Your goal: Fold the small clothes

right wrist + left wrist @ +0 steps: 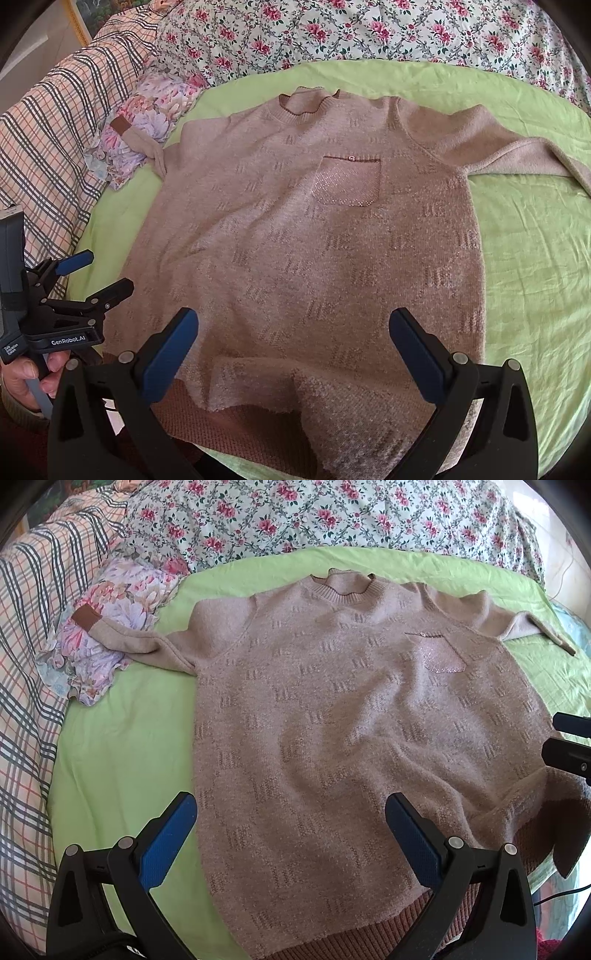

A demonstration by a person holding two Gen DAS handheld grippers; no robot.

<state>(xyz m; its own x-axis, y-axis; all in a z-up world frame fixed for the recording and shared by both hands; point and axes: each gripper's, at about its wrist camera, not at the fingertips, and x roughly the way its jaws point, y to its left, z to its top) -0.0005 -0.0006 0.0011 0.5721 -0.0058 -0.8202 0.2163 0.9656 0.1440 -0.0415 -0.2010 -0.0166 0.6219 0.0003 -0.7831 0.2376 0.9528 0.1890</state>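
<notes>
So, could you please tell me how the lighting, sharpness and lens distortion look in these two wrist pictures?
Left wrist view: soft daylight, no glare; the sweater is sharp, the green sheet bows with the fisheye, corners are dark. Right wrist view: a broad shadow dims the sweater's lower half, its hem is turned up, and the pocket glints faintly.

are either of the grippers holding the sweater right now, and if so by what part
Nothing is held: the left gripper and right gripper both hover open above the sweater.

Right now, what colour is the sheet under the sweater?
Light green sheet, clearest in the right wrist view.
</notes>
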